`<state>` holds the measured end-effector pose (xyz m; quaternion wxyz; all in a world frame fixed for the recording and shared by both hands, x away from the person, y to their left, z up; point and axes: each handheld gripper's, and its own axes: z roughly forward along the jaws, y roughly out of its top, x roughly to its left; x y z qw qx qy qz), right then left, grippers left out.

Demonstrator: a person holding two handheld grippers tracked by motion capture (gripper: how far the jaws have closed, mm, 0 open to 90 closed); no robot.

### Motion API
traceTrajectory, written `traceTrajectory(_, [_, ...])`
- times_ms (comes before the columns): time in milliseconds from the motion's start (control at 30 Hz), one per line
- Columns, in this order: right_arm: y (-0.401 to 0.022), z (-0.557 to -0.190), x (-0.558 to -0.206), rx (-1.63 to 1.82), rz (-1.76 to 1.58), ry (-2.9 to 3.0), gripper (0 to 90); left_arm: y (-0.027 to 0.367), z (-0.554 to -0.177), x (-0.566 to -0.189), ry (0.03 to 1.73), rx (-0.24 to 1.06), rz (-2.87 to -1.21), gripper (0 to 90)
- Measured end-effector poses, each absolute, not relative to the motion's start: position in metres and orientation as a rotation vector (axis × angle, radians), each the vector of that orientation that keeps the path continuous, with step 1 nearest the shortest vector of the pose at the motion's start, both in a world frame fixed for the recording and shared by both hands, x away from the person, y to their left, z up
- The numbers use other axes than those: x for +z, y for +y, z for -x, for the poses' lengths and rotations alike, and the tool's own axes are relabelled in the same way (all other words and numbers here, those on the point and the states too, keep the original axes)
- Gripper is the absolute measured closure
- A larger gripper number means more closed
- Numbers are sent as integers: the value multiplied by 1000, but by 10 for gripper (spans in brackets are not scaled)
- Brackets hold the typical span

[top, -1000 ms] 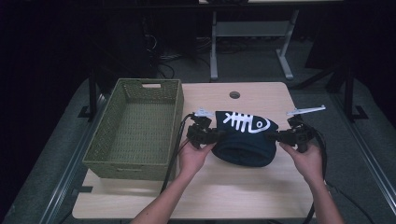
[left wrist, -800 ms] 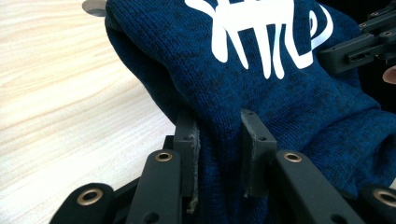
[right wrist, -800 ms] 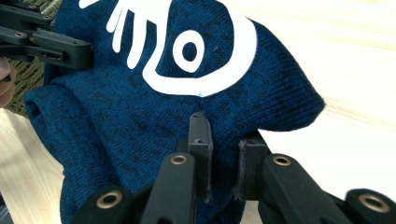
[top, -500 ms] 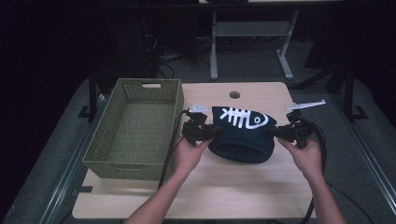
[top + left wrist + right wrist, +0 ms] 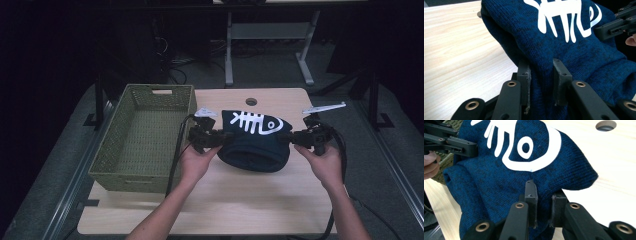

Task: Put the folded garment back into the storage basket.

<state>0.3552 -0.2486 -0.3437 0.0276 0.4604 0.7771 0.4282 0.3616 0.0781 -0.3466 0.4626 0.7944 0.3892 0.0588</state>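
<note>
**The sweater hangs between my two grippers, and the basket lies to my left**

Nearest to me, in the high view, my two hands come in from the bottom edge. The left gripper (image 5: 216,137) holds the left end of the dark blue sweater (image 5: 252,142) and the right gripper (image 5: 300,138) holds the right end. So the long axis of the folded sweater runs from left to right across the bench (image 5: 240,200), straight between the two pairs of jaws.

In the left gripper view the jaws are closed on a fold of the blue knit (image 5: 574,62); the cloth is pinched between the two pads. In the right gripper view it is the same: the jaws are clamped on the edge of the knit (image 5: 499,182), just below the white fish-bone print (image 5: 524,147). Both grips look firm to me, with no pad empty.

The sweater seems lifted at its two ends, while its lower middle sags toward the bench; I cannot tell if it touches the wood.

Farther away on the left stands the green woven basket (image 5: 112,155), empty, with its near right corner just beside my left hand (image 5: 196,162). The left gripper is therefore the nearer one. I judge that the coming move is a sideways carry to the left, with the left hand leading over the rim and the right hand following, keeping the cloth stretched.
</note>
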Motion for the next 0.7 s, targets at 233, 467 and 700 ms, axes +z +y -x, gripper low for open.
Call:
traceTrajectory(233, [-242, -356, -334, 1339, -1402, 2404, 798, 87, -361, -338, 954, 150, -1945, 718])
traceTrajectory(467, [-237, -358, -328, 1341, -1398, 2415, 798, 92, -361, -333, 951, 143, -1952, 718])
traceTrajectory(700, [-230, -360, -322, 1354, -1388, 2416, 797, 101, -362, -326, 951, 144, -1939, 718])
